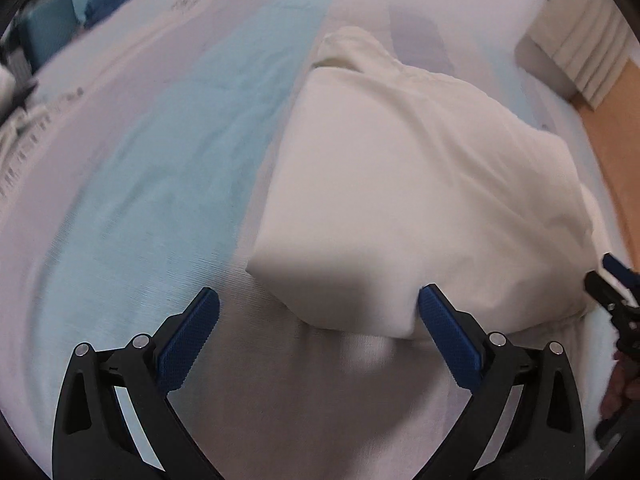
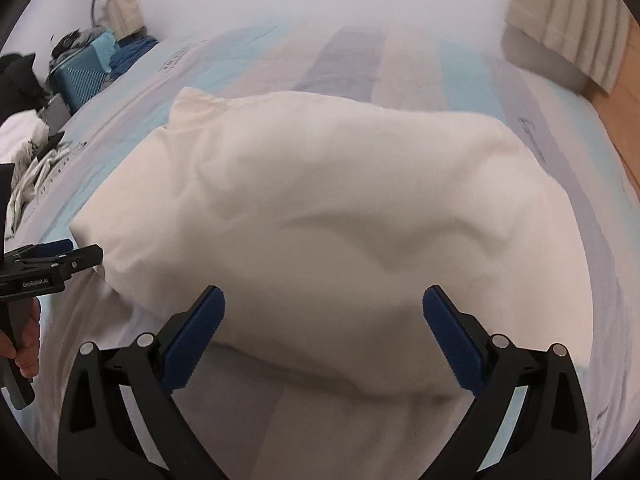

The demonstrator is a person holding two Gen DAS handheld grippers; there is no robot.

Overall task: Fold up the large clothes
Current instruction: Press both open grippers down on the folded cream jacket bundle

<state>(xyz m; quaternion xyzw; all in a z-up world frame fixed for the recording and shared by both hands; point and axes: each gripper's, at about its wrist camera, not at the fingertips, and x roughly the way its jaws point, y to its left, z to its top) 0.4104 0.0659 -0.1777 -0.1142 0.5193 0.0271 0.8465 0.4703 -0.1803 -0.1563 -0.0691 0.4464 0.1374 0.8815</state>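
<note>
Two grippers work over a bed [image 2: 460,76] whose cover runs in pale blue, grey and white stripes. On it lies a cream-white garment [image 2: 320,208], folded over on itself into a thick, puffy bundle with soft creases across its top; one corner sticks up at the far end. A flatter layer of the same pale cloth spreads out beneath the bundle toward the cameras.

From the left wrist view, the left gripper [image 1: 318,300] has its blue-padded fingers spread wide, with nothing between them; the right-hand finger touches the near lower edge of the bundle, while the other is over the flat cloth. At the far right of that view the other tool's black and blue tip appears just beside the garment's edge.

From the right wrist view, the right gripper [image 2: 322,300] also stands wide apart and holds nothing, the bundle's near side lying between and beyond its fingers. At the left edge a hand [image 2: 24,340] grasps the handle of the left tool, whose tip reaches the bundle's left corner.

Beyond the bed's far left corner sits a teal ribbed suitcase [image 2: 80,76] with dark blue cloth beside it; whether anything is inside cannot be told. Beige curtains [image 2: 568,20] hang at the right.
</note>
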